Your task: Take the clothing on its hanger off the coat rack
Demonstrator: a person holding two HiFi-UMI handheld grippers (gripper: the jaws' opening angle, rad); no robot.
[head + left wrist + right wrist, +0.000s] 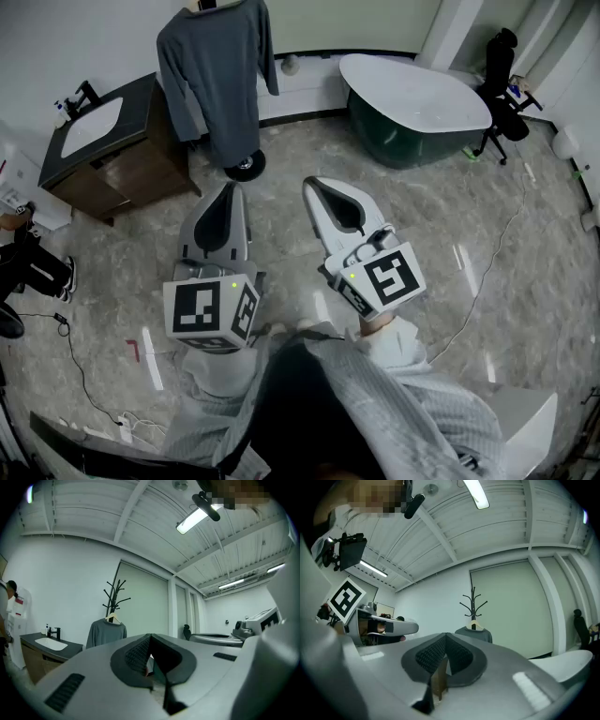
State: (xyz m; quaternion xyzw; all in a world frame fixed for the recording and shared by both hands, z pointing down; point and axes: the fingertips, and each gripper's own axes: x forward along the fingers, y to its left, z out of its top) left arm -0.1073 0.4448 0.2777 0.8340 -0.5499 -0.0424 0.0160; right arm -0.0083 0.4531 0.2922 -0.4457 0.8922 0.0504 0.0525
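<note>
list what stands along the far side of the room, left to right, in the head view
sink cabinet → grey sweater → bathtub → black office chair

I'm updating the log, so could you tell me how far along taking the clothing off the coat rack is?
Done: nothing yet; the grey sweater hangs on its hanger on the coat rack. In hand: nothing; the left claw and right claw are shut, empty and well short of it. Left: approach, grip the hanger, lift it off.
</note>
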